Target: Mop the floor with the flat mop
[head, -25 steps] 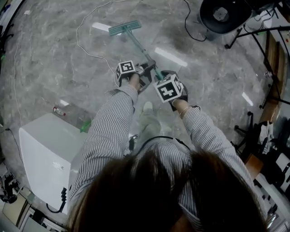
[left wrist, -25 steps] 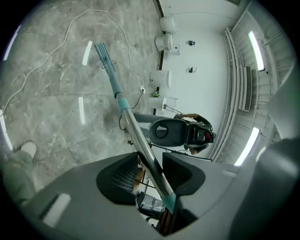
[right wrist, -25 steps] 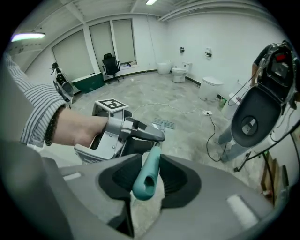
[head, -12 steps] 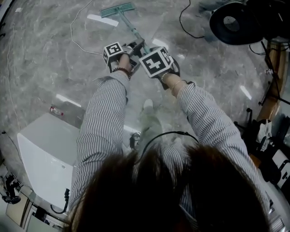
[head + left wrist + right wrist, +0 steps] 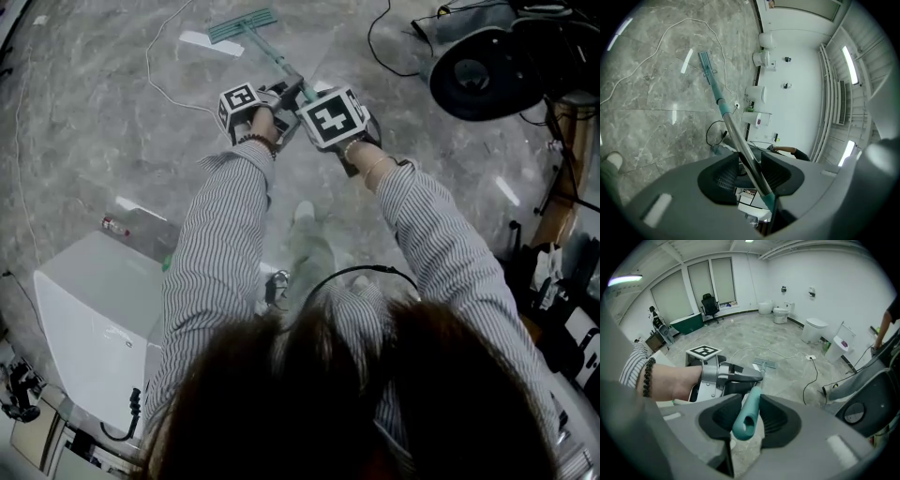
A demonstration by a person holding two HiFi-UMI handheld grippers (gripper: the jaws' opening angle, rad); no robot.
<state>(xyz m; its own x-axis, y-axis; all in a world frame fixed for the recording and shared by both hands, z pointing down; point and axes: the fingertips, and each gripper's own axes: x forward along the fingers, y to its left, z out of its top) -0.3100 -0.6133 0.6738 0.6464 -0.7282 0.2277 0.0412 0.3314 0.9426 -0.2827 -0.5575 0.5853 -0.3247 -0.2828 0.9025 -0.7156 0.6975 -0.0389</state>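
Observation:
The flat mop has a teal head (image 5: 243, 25) lying on the grey marble floor (image 5: 84, 112) far ahead, and a metal pole (image 5: 273, 62) running back to both grippers. My left gripper (image 5: 281, 94) is shut on the pole; in the left gripper view the silver pole (image 5: 740, 145) runs between the jaws toward the mop head (image 5: 705, 63). My right gripper (image 5: 309, 91) is shut on the teal handle end (image 5: 749, 413), just behind the left gripper (image 5: 740, 373). The mop head (image 5: 764, 363) shows beyond.
A white cable (image 5: 164, 70) snakes across the floor left of the mop. A white box (image 5: 89, 319) stands at lower left. A black round machine (image 5: 483, 70) with cables sits upper right. The person's foot (image 5: 302, 216) is below the grippers. Toilets (image 5: 813, 329) line the far wall.
Both grippers and the mop were pushed forward, away from the body, over the first half second; since then they hold nearly still with the mop head far ahead.

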